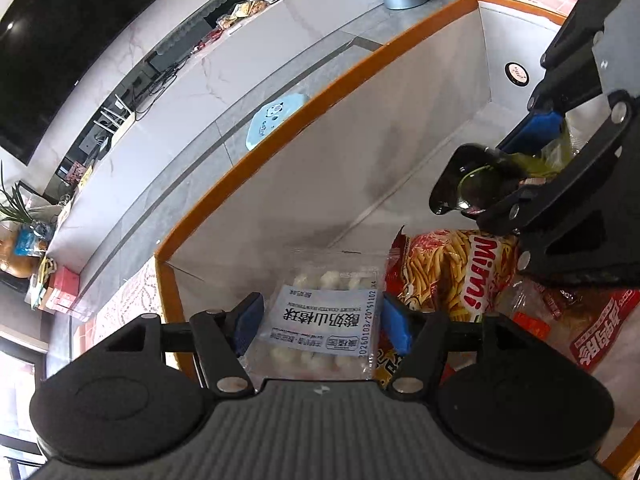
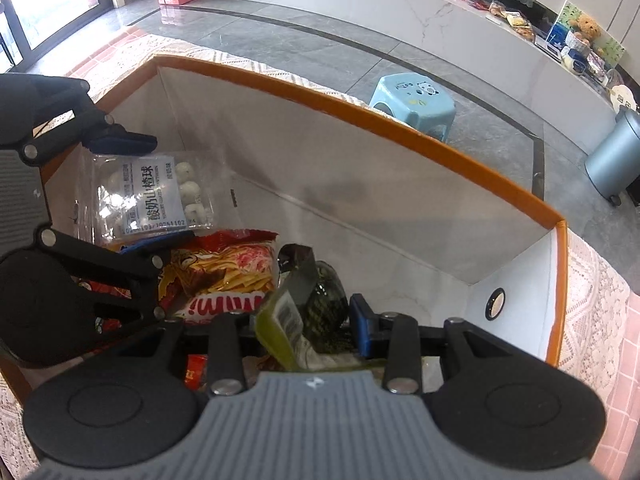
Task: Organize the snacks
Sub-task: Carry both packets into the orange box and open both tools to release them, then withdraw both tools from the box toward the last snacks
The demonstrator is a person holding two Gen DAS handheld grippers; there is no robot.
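Observation:
A white storage box with an orange rim [image 1: 280,128] [image 2: 400,128] holds snack packs. My left gripper [image 1: 320,322] has its jaws on both sides of a clear pack of white yogurt hawthorn balls [image 1: 324,320] [image 2: 154,196], at the box's left end. My right gripper [image 2: 308,332] [image 1: 532,152] is shut on a green and dark snack packet [image 2: 304,308] [image 1: 480,180], held above the box floor. A red Mimi fries bag [image 1: 460,272] [image 2: 224,276] lies between them.
A red and clear packet [image 1: 576,336] lies at the box's near side. The box sits on a lace cloth [image 2: 592,304]. Beyond it are a blue stool [image 2: 412,100], a grey bin [image 2: 616,160] and a long white counter [image 2: 360,4].

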